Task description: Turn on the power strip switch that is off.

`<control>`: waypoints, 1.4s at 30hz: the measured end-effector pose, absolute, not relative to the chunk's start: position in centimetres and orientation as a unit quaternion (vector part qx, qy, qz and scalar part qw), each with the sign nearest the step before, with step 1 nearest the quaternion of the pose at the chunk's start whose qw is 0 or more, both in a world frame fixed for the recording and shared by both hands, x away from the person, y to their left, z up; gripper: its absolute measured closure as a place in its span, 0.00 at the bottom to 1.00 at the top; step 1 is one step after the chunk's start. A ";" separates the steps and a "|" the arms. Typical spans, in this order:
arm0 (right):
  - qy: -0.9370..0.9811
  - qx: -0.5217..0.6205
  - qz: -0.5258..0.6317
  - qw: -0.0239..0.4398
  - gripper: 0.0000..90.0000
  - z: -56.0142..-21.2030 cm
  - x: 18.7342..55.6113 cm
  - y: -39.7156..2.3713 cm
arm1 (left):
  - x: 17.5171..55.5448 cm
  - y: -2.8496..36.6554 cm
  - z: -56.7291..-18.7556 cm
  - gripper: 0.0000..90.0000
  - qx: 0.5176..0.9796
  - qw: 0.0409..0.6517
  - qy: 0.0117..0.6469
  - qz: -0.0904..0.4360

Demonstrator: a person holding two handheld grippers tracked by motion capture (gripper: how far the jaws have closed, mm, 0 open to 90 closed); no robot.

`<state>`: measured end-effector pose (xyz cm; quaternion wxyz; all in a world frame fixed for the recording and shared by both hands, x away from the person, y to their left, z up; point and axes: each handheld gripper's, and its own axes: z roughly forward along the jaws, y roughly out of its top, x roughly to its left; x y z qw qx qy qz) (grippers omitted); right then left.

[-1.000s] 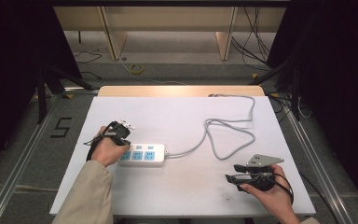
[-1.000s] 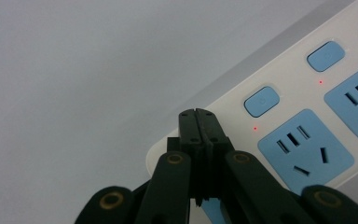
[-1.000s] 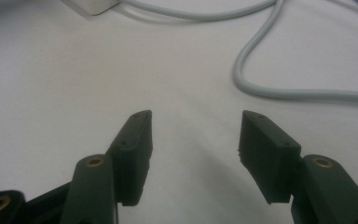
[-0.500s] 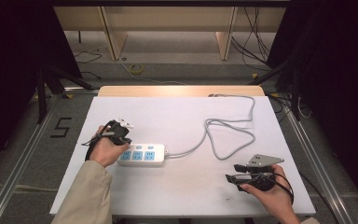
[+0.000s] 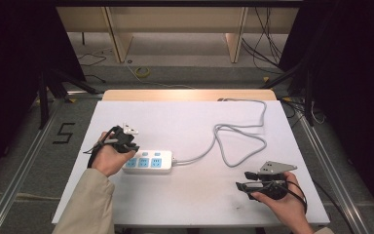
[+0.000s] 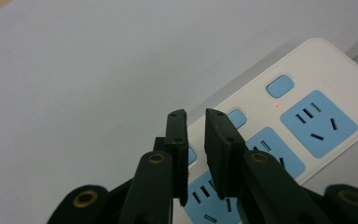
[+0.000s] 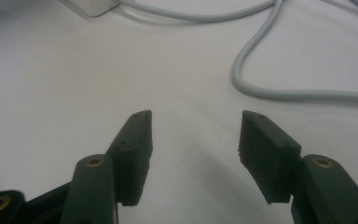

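The left tool (jaws just parting, nothing between) hovers over the power strip, sockets unfilled; right tool waits agape.

Two black jaws of the right gripper rise from the bottom edge and stand wide apart, nothing between them, above a plain white tabletop. Beyond them a pale grey round power cable curves across the upper right of the surface, bending back on itself. At the top left edge, the corner of a white plastic power strip meets the cable.
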<state>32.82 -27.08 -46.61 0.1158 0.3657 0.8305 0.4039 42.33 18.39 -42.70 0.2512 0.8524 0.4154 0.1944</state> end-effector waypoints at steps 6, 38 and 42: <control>0.831 0.366 0.404 0.115 0.50 -46.6 32.8 -27.1 | 41.7 18.2 -42.3 0.81 0.852 0.267 0.404 0.198; 0.831 0.365 0.403 0.115 0.50 -46.6 32.8 -27.0 | 38.3 16.7 -41.5 0.47 0.845 0.356 0.336 0.216; 0.831 0.365 0.404 0.115 0.50 -46.6 32.8 -26.9 | 37.7 16.8 -41.8 0.44 0.844 0.359 0.333 0.219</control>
